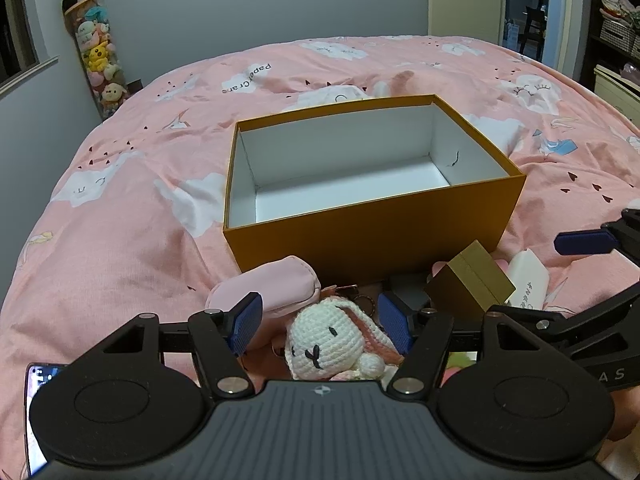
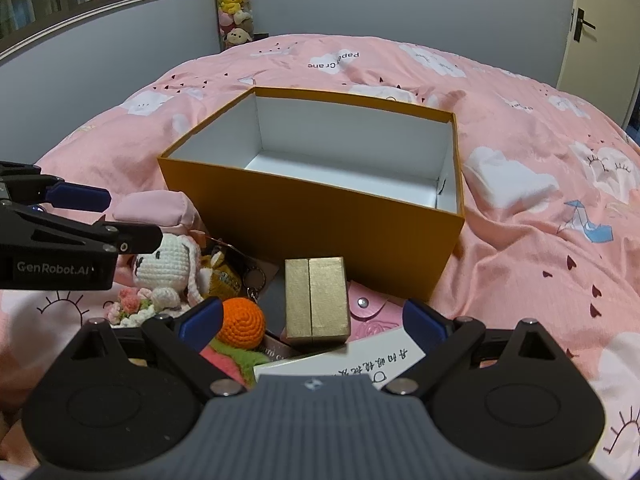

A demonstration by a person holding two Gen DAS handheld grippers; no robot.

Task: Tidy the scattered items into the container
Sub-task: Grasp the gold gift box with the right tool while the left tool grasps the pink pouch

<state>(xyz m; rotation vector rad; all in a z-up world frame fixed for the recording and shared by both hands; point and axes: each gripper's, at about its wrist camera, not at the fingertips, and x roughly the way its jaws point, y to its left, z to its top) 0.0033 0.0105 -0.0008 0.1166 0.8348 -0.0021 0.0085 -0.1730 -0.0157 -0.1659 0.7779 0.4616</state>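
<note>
**Both jaws spread over the pile, box bare**

My left gripper point(image 1: 320, 322) has its jaws released and parted, holding nothing. Between them sits the white crochet bunny point(image 1: 329, 344), its head just inside the gap but touched by neither pad as far as I can tell. Just past my left pad lies the pink pouch point(image 1: 272, 288); past my right pad the gold box point(image 1: 470, 280) stands tilted, with a white card box point(image 1: 528, 280) beside it.

My right gripper point(image 2: 312, 322) is likewise spread wide and empty. The gold box point(image 2: 316, 300) stands upright between the jaws, apart from both pads. Close to my left pad is an orange crochet ball point(image 2: 242, 322), and beneath the jaws a white card point(image 2: 352, 360) with handwriting. A pink snap wallet point(image 2: 370, 312) lies toward my right pad. Farther left are the bunny point(image 2: 168, 260) and a keyring point(image 2: 255, 278).

Beyond all of these, ahead of both jaws, the orange container point(image 1: 372, 236) rests on the pink bed point(image 1: 120, 220), open, its white inside showing no items.
</note>
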